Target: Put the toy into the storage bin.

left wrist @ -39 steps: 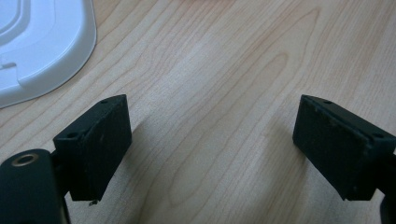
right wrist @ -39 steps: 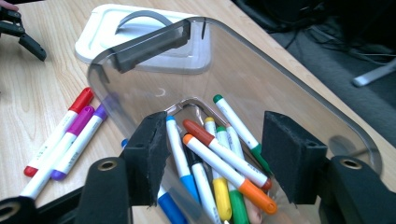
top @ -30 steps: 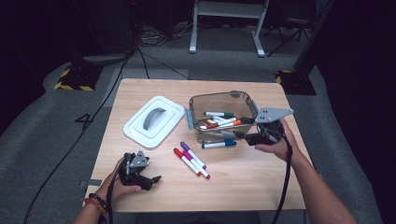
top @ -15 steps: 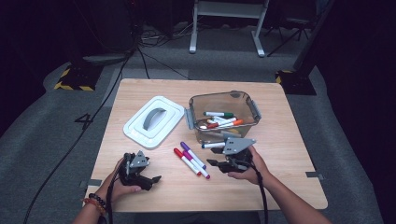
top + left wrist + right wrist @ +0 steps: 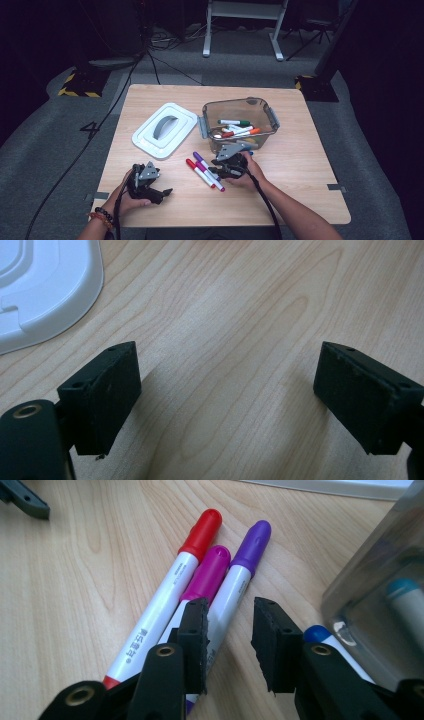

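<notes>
Right gripper [image 5: 229, 645]: jaws have just been closing and stand narrow around the white-barrelled purple-capped marker [image 5: 239, 575], pads not pressing. This marker lies on the wooden table [image 5: 300, 145] beside the magenta marker [image 5: 207, 575] and red marker [image 5: 172, 587], near the clear plastic bin [image 5: 240, 107]. Left gripper [image 5: 225, 390]: jaws wide, empty.

Three markers side by side on the table: one red-capped marker [image 5: 165, 600], one magenta-capped marker [image 5: 207, 575], one purple-capped marker [image 5: 240, 577]; one blue-capped marker [image 5: 325, 640]; one lid [image 5: 164, 130]; one container [image 5: 239, 106]
</notes>
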The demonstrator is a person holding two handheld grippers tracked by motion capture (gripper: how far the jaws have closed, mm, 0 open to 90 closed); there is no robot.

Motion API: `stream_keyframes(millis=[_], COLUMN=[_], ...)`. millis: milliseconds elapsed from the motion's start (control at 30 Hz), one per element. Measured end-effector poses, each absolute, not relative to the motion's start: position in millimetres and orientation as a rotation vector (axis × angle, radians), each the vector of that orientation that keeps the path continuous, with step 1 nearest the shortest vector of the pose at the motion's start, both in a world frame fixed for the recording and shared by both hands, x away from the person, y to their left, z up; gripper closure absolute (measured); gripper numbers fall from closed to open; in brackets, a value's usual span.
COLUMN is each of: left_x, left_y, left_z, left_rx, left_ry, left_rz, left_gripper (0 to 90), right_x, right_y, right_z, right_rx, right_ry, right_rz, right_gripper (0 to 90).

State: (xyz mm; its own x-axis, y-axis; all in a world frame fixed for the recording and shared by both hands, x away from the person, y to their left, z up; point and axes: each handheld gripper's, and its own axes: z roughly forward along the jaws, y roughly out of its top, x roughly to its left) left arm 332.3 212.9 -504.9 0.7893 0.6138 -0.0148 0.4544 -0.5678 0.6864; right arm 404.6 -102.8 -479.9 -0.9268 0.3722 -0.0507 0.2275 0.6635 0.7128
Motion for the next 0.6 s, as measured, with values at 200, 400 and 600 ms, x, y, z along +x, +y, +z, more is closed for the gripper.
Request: stream_keyframes(millis=[200, 400, 600], left_x=[332, 332, 332], left_y=[213, 213, 213], left_z=[-505, -505, -505], left_rx=[2.273, 2.273, 2.272], left_ry=[0.787, 0.788, 0.787], left_rz=[0.294, 0.294, 0.294], left_gripper=[12.1, 12.1, 12.1], right_x=[407, 405, 410], right_y=[-101, -97, -90], right_z=[-480, -478, -484], right_rx=[0.506, 0.503, 0.521], right_ry=[2.69, 2.677, 2.693], right_rz=[1.114, 1.121, 1.083], right_gripper=[67.2, 63.3, 65.7])
